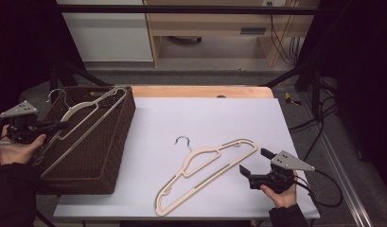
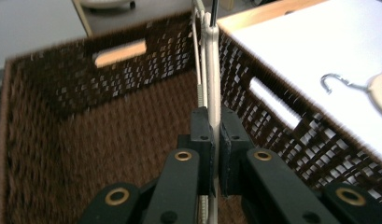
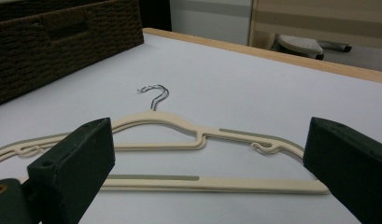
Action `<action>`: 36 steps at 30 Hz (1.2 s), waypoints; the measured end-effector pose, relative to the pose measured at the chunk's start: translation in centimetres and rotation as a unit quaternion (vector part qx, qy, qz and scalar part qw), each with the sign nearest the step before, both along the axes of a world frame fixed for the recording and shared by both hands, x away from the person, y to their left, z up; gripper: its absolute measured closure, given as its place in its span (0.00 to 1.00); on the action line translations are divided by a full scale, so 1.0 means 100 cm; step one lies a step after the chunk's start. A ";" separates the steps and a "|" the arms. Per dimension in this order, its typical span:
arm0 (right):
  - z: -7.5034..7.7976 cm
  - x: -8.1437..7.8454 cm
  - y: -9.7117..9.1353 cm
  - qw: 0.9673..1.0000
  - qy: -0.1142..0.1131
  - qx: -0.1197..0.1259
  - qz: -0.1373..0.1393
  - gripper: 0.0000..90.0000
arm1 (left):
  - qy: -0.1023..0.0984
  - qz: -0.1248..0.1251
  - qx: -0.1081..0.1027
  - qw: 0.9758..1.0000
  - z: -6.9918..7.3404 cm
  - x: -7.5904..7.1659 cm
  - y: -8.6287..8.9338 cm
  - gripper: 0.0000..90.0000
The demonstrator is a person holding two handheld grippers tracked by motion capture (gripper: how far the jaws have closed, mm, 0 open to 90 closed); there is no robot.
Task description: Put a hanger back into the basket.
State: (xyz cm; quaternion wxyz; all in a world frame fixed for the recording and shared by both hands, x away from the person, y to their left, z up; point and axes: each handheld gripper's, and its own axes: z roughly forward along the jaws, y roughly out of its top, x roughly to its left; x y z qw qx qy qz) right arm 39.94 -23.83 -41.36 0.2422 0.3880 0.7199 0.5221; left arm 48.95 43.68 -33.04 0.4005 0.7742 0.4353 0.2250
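Two cream hangers: one hanger [image 1: 89, 113] is clamped edge-on between the jaws of the left hand-held gripper [image 2: 215, 140] and lies slanted across the one brown wicker basket [image 1: 116, 156]; the second hanger [image 1: 205, 172] lies flat on the white counter [image 1: 205, 118], just ahead of the right hand-held gripper [image 1: 251, 163]. That right hand-held gripper's jaws stand wide apart, grasping nothing, with the hanger's bar seen between them.
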 end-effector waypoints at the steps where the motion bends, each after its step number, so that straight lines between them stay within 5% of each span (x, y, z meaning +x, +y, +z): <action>1: 0.000 0.000 0.000 1.000 0.000 -0.001 0.000 0.03 | 0.006 -0.003 -0.002 1.000 -0.004 0.001 0.000 0.96; 9: -0.001 0.000 0.001 1.000 0.003 -0.003 0.001 0.03 | 0.037 0.016 0.006 0.999 -0.028 0.010 -0.003 0.95; 17: -0.001 0.000 0.001 1.000 0.004 -0.004 0.001 0.03 | 0.045 0.041 0.015 0.998 -0.040 0.013 -0.002 0.94; 18: -0.001 0.000 0.001 1.000 0.004 -0.004 0.001 0.03 | 0.051 0.056 0.031 0.997 -0.042 0.014 -0.001 0.93; 23: -0.002 0.000 0.002 1.000 0.006 -0.004 0.002 0.03 | 0.057 0.077 0.029 0.995 -0.047 0.013 0.006 0.88; 36: -0.002 0.001 0.002 1.000 0.006 -0.005 0.003 0.03 | 0.092 0.140 0.064 0.984 -0.054 0.018 0.013 0.64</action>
